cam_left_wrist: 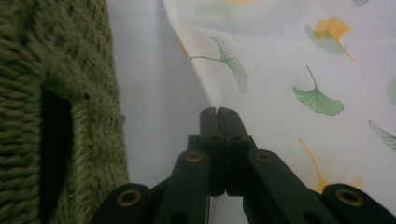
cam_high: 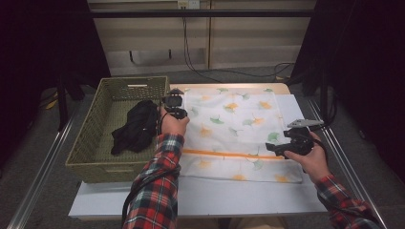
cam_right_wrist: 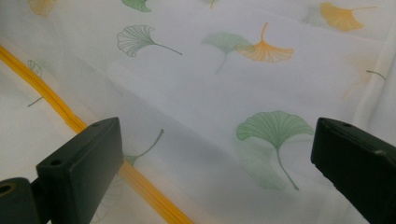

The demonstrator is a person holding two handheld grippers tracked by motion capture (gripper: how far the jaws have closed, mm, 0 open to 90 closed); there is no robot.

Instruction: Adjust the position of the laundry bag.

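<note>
Nearest, plaid sleeves enter at 6 o'clock, cut off by the frame edge. The right tool (cam_high: 286, 148) hovers over the leaf-print cloth (cam_high: 234, 129) at its 4 o'clock portion, jaws wide apart with nothing between them; its own view shows the cloth's orange stripe (cam_right_wrist: 70, 116) passing under the left jaw. The left tool (cam_left_wrist: 218, 112) sits at the cloth's 9 o'clock edge, jaws pressed together; whether fabric is pinched there is unclear. The cloth lies flat on the white tabletop (cam_high: 200, 198). Farther left, a green woven basket (cam_high: 90, 143) holds a dark bundle (cam_high: 136, 126), its details lost in shadow.
</note>
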